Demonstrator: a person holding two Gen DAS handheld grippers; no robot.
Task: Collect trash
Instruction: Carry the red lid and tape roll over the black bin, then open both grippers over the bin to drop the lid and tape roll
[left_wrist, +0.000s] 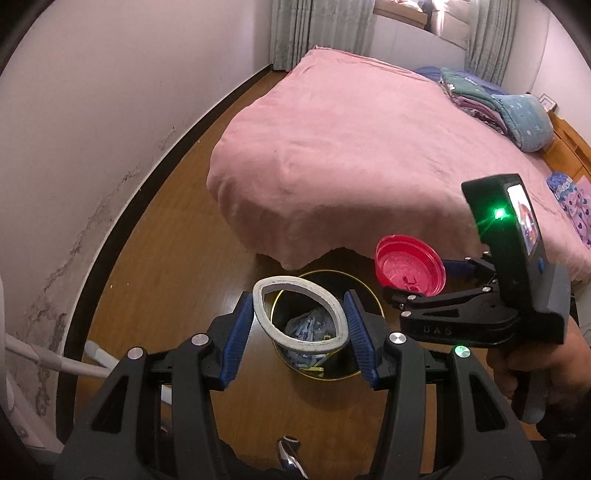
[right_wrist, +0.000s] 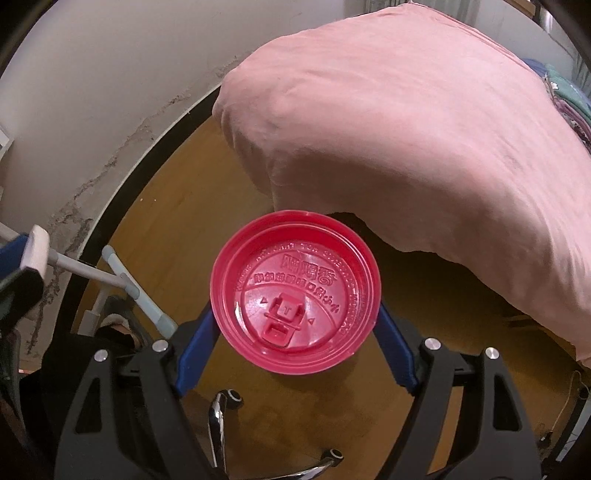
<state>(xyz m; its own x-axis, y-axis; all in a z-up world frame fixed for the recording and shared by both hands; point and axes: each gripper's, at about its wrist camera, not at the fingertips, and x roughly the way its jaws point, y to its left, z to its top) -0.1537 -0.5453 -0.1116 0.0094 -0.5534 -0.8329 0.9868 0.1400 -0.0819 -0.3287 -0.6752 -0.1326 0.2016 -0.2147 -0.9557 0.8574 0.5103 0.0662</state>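
Two pieces of trash are in our grip, one in each gripper, and both are held above a wooden floor beside a bed. Our left gripper is closed on a white paper cup, its blue fingers pressing the rim from both sides so that the round mouth is squeezed into a pointed oval; through it we look straight down into one round black trash bin with a gold rim, which stands on the floor directly beneath. We judge the cup is held there so that letting go would drop it in. Inside the bin lies crumpled bluish litter; we cannot count its pieces. Our right gripper is closed on one red plastic cup lid, clamped by its edges with the embossed top and sip tab facing the camera. From the left view this lid sits just beside the bin's far rim, a little to the right of the opening and not yet over it, so we think it waits its turn. One bed with a pink cover fills the background, its corner hanging close to the bin, with a stack of folded bedding at its far side. Pale metal tubes of some frame stand by the stained wall.
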